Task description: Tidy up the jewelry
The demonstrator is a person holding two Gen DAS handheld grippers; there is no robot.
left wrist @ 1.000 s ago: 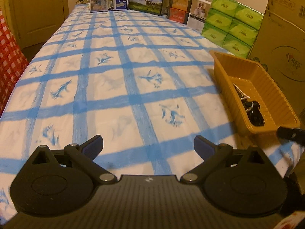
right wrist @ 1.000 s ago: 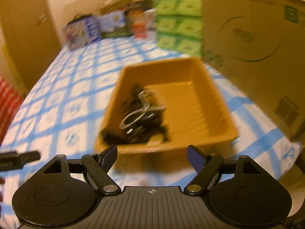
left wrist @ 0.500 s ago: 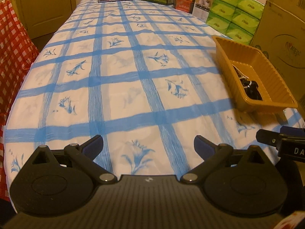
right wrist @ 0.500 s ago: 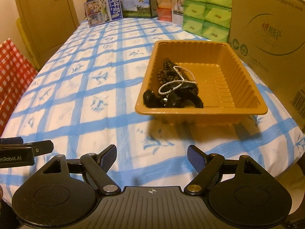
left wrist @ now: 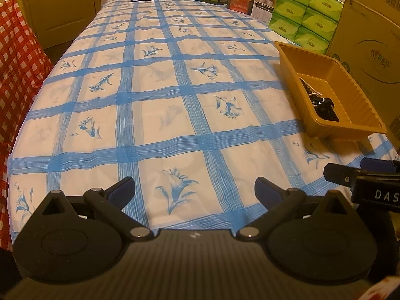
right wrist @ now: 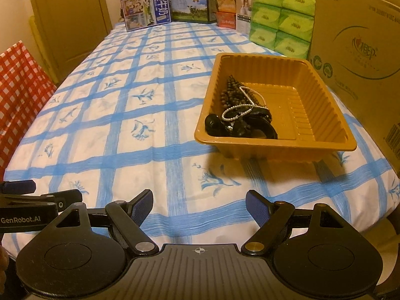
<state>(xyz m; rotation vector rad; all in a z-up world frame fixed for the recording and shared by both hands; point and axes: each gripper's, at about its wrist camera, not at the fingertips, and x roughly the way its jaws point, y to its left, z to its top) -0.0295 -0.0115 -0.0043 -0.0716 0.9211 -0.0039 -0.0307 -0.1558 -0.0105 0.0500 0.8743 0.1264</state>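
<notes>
An orange plastic tray (right wrist: 322, 95) stands on the blue-checked tablecloth at the right. In it lie a dark bead string (right wrist: 231, 92), a pearl strand (right wrist: 237, 111) and black bracelets (right wrist: 240, 126), piled at its left near corner. The tray (left wrist: 350, 85) also shows at the right of the left wrist view, with the jewelry (left wrist: 322, 105) inside. My right gripper (right wrist: 198, 206) is open and empty, near the table's front edge, short of the tray. My left gripper (left wrist: 195, 190) is open and empty over bare cloth, left of the right one.
A large cardboard box (right wrist: 360, 50) stands close behind the tray on the right. Green tissue packs (right wrist: 280, 15) and milk cartons (right wrist: 147, 10) line the far end. A red checked cloth (left wrist: 17, 57) hangs at the left. A door (right wrist: 70, 12) is behind.
Both grippers have pulled back toward the table's near edge and risen; the tray now sits farther away. The jewelry lies unchanged in the tray. Both grippers stayed open.
</notes>
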